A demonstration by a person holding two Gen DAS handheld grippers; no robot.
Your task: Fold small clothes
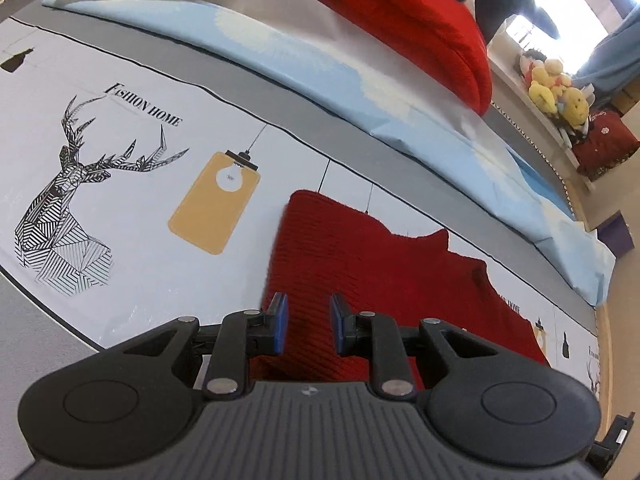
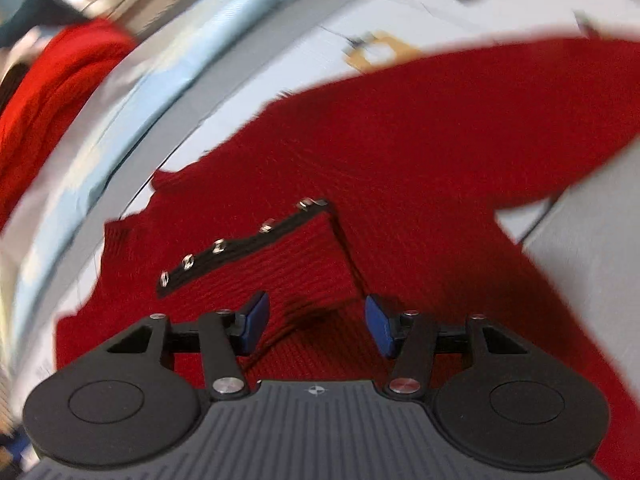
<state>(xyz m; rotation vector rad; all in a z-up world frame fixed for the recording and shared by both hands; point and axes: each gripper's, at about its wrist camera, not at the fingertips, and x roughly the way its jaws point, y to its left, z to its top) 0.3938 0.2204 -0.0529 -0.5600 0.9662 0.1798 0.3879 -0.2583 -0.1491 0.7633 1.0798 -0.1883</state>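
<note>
A small red knit garment (image 1: 360,248) lies flat on a printed bed sheet (image 1: 120,240). My left gripper (image 1: 309,308) hangs just above the garment's left edge. Its blue pads (image 1: 280,320) stand a little apart with nothing pinched between them. The right wrist view is blurred by motion. There the same red garment (image 2: 420,140) fills the middle, with a black strip of several metal snaps (image 2: 240,244) across it. My right gripper (image 2: 316,312) is open close above the knit just below that strip, and a small ridge of cloth lies between its fingers without touching the pads.
The sheet carries a deer print (image 1: 64,184) and an orange lamp print (image 1: 212,204). A light blue folded cover (image 1: 300,60) runs along the far side, with another red knit piece (image 1: 400,12) on it. Plush toys (image 1: 556,92) sit on a shelf at the right.
</note>
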